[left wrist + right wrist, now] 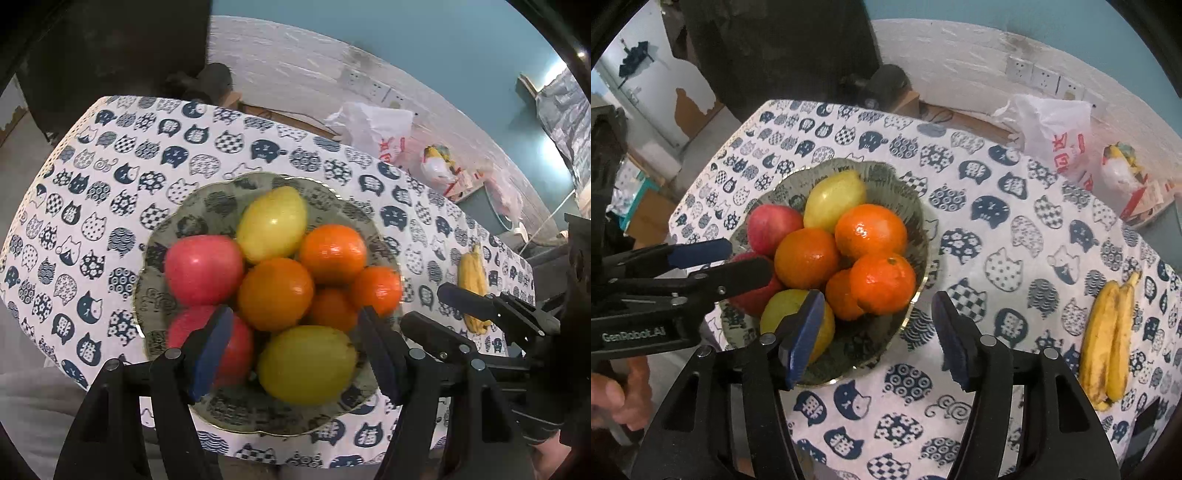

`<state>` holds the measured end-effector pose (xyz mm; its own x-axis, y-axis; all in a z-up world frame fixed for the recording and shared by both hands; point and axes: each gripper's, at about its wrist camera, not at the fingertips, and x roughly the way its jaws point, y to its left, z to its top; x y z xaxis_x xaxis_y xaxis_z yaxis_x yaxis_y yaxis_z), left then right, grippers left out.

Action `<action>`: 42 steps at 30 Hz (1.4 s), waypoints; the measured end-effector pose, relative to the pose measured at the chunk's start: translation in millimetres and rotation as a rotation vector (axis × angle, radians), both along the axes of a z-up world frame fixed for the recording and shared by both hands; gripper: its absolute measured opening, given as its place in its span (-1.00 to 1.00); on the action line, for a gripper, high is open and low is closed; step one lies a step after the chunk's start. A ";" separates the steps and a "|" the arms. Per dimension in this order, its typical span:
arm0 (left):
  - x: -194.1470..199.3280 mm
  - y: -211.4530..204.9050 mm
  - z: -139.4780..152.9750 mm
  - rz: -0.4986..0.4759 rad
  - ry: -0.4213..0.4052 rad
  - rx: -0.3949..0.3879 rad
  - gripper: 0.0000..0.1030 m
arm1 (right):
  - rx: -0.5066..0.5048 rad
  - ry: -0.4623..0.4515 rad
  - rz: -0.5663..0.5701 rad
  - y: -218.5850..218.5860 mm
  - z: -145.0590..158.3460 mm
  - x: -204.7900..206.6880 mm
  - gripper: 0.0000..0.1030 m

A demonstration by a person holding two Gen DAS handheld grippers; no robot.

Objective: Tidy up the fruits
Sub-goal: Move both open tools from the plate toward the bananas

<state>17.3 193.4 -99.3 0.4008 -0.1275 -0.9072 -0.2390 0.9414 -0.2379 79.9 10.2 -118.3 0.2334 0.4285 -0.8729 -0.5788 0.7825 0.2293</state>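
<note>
1. Both jaws apart and empty: left hand-held gripper (295, 347) and right hand-held gripper (877, 332) hover over the fruit-piled plate (916, 206).
2. Bananas (1108, 339) lie well apart on the cat-print surface (1015, 229); plastic bags (1056, 140) crowd the far edge.

A tablecloth (1015, 236) printed with dark blue cat heads covers the table; beyond its far edge, toward one o'clock in the right wrist view, a white plastic bag (1056, 136) with red print slumps against the pale wall; wall sockets (1039, 75) sit in a row above it; a second bag (1121, 166) holding something yellow lies toward two o'clock.
</note>
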 end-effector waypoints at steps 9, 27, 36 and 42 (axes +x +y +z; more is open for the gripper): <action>10.2 -38.2 10.6 -0.064 -0.011 0.023 0.46 | 0.014 -0.035 -0.073 -45.6 15.2 1.8 0.19; 33.7 -141.5 13.5 -0.243 0.005 0.101 0.47 | -0.006 -0.040 -0.231 -165.5 4.5 10.4 0.20; 54.5 -188.5 5.6 -0.321 0.028 0.151 0.52 | -0.085 -0.010 -0.268 -219.3 -7.2 31.7 0.20; 74.7 -215.2 -12.6 -0.358 0.056 0.189 0.56 | -0.105 0.026 -0.257 -234.9 -17.2 57.9 0.20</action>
<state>92.1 -21.8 -112.0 0.3108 -0.0787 -0.9472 0.1042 0.9934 -0.0484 137.8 -224.8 -135.5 0.3000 0.2648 -0.9165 -0.3532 0.9232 0.1512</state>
